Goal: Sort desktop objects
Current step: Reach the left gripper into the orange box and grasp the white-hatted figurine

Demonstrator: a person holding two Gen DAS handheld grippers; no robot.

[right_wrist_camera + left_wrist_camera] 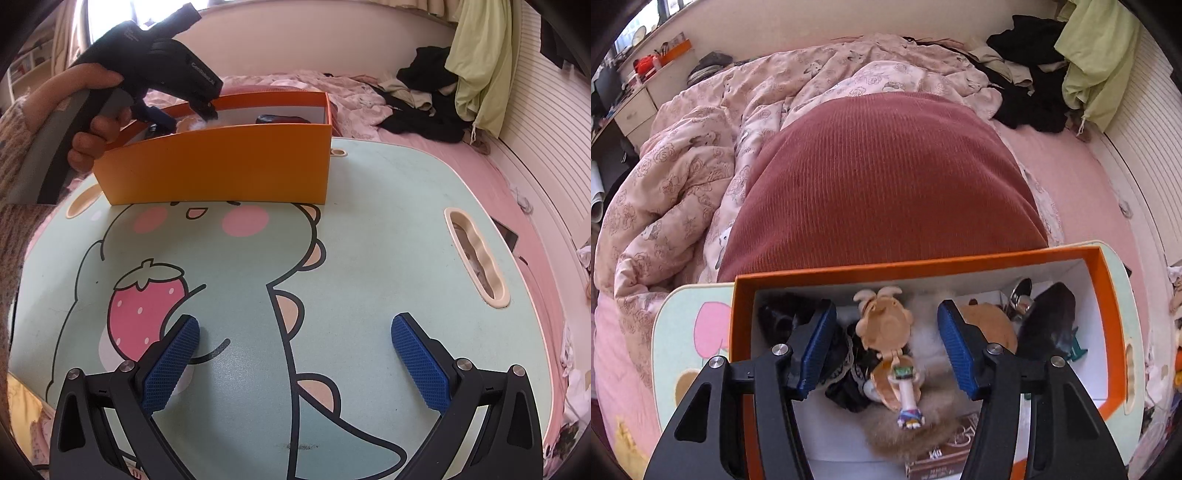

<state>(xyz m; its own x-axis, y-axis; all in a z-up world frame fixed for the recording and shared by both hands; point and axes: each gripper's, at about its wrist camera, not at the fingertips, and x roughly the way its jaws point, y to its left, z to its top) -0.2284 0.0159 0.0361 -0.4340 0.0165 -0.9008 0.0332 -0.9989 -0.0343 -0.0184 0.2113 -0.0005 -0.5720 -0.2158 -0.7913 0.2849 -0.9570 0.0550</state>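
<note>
From the left wrist we look steeply down along our own fingers into the orange box (919, 264), very close, so its inside fills the lower half of the picture; beyond its far wall lie a red cushion (886, 177) and the bed (1071, 173). From the right wrist we look down less steeply, from farther back and low over the lap table (369, 240), facing the box's near outer wall across the printed top. Both views share the box, the table under it, the bed and the pile of clothes (443, 85) at the wall. The right view also catches the left gripper (184, 107) reaching into the box.
</note>
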